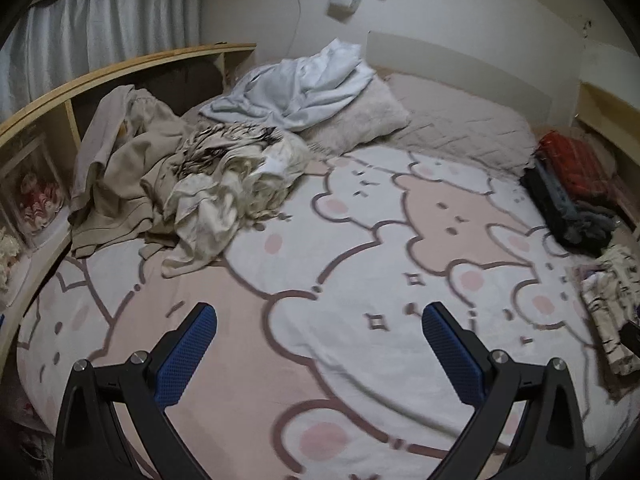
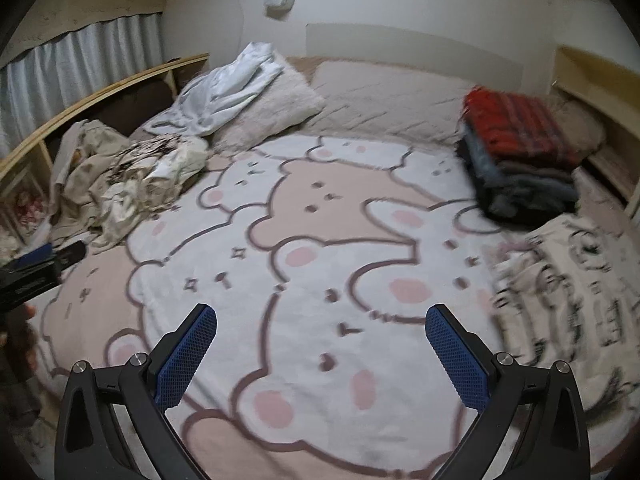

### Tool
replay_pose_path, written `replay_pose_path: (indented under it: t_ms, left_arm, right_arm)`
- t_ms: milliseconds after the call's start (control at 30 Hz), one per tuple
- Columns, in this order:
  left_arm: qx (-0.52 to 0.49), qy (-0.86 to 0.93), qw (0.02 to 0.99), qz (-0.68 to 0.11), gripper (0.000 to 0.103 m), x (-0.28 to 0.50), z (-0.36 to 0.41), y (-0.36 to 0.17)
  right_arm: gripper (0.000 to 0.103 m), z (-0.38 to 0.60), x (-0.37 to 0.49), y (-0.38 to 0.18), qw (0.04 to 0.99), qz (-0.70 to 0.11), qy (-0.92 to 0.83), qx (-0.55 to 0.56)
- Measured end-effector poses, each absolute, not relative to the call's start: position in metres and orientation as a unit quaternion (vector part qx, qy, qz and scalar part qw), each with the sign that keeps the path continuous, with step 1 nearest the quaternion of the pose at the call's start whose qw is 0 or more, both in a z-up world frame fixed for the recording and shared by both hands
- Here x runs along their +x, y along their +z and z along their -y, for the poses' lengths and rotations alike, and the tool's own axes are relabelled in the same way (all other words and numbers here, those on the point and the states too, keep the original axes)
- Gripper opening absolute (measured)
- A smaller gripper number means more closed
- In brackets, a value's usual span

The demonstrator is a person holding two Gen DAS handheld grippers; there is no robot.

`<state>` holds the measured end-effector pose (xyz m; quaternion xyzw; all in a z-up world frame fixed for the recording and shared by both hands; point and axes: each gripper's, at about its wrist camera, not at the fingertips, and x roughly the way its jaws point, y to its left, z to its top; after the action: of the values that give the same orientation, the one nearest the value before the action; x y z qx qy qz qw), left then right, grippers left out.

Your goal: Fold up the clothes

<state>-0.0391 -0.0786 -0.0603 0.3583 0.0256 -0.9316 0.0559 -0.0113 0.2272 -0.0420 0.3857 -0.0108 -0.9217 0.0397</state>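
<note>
A heap of unfolded beige and cream clothes (image 1: 168, 184) lies at the bed's far left, also in the right wrist view (image 2: 116, 176). A pale blue-white garment (image 1: 304, 88) lies on a pillow behind it. A stack of folded clothes with a red plaid piece on top (image 2: 520, 156) sits at the far right (image 1: 568, 188). A cream garment with black print (image 2: 568, 292) lies folded at the right edge (image 1: 612, 312). My left gripper (image 1: 320, 320) and right gripper (image 2: 320, 320) are both open and empty above the bear-pattern blanket (image 2: 320, 248).
A wooden shelf frame (image 1: 80, 88) runs along the bed's left side with curtains (image 1: 100, 28) behind it. Pillows (image 2: 392, 92) line the headboard. A wooden ledge (image 2: 600, 80) borders the right. The left gripper's body (image 2: 36, 272) shows at the right wrist view's left edge.
</note>
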Motion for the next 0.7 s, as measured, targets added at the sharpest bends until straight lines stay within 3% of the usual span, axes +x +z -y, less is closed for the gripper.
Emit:
replay_pose_path:
  t_ms: [167, 400, 567, 700]
  left_arm:
    - [0.325, -0.941, 0.096, 0.009, 0.102, -0.07, 0.118, -0.062]
    - [0.224, -0.959, 0.13, 0.115, 0.102, -0.152, 0.153, -0.043]
    - [0.206, -0.931, 0.164, 0.253, 0.095, -0.243, 0.147, -0.046]
    - [0.237, -0.902, 0.179, 0.314, 0.092, -0.307, 0.135, -0.069]
  right_arm:
    - [0.103, -0.213, -0.018, -0.055, 0.058, 0.015, -0.913, 0.403]
    - [0.103, -0.205, -0.037, -0.066, 0.062, 0.024, -0.903, 0.425]
    - [0.103, -0.201, -0.051, -0.073, 0.054, 0.018, -0.896, 0.439]
    - [0.103, -0.198, -0.062, -0.079, 0.048, 0.013, -0.891, 0.451]
